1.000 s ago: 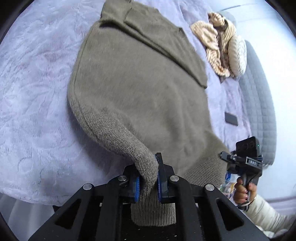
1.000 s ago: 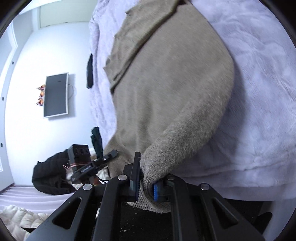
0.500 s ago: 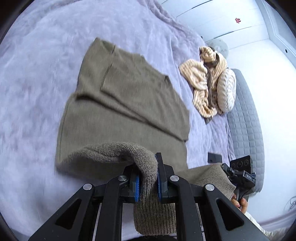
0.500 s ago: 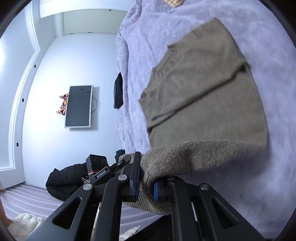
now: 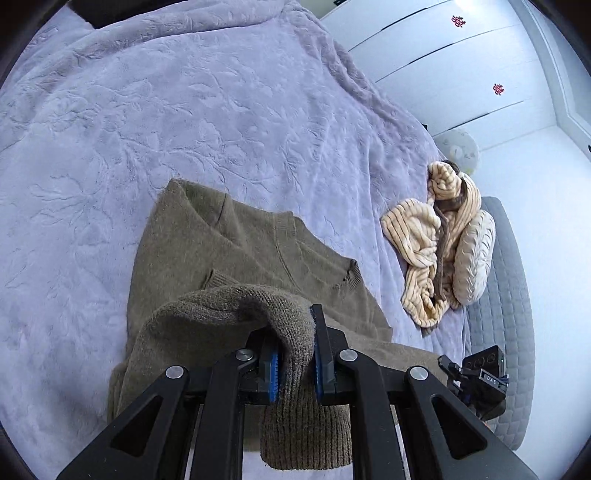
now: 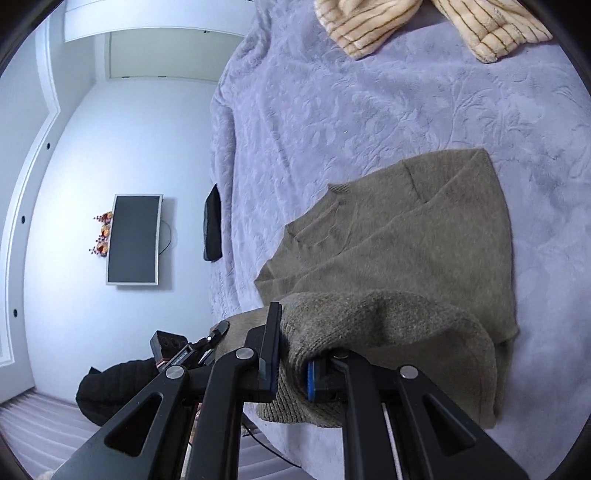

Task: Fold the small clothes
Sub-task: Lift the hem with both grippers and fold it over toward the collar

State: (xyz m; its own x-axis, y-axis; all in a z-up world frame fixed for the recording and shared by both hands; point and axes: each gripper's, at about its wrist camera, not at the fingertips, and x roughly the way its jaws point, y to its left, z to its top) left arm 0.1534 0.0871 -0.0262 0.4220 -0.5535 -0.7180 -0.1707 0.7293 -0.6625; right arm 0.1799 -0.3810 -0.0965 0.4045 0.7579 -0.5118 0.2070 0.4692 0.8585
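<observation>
Left wrist view first. My left gripper (image 5: 295, 363) is pinching the ribbed hem of the olive sweater (image 5: 236, 254), blue pads pressed on the knit from both sides, with the hem end hanging below the jaws. The lifted hem arches up and over the rest of the garment, which lies flat on the lavender bedspread (image 5: 184, 110) ahead of me. Its sleeves are folded in across the body. The collar end lies farthest from me. To the right, well apart from the sweater, a cream striped garment (image 5: 417, 240) lies crumpled beside a quilted pillow (image 5: 474, 258) at the bed's edge. My right gripper's body (image 5: 480, 376) shows at the lower right margin; its jaws cannot be read from here.

Right wrist view. My right gripper (image 6: 291, 369) is likewise clamped on the sweater's (image 6: 424, 240) ribbed hem, fabric bunched between the pads and draped over the right finger. The hem is raised and curled over the flat body of the garment on the bedspread (image 6: 369, 92). The striped garment (image 6: 369, 26) sits at the top edge. Beyond the bed, a dark screen (image 6: 135, 240) hangs on the white wall, and a black jacket (image 6: 110, 391) lies on the floor. My left gripper's housing (image 6: 173, 349) appears at lower left.
</observation>
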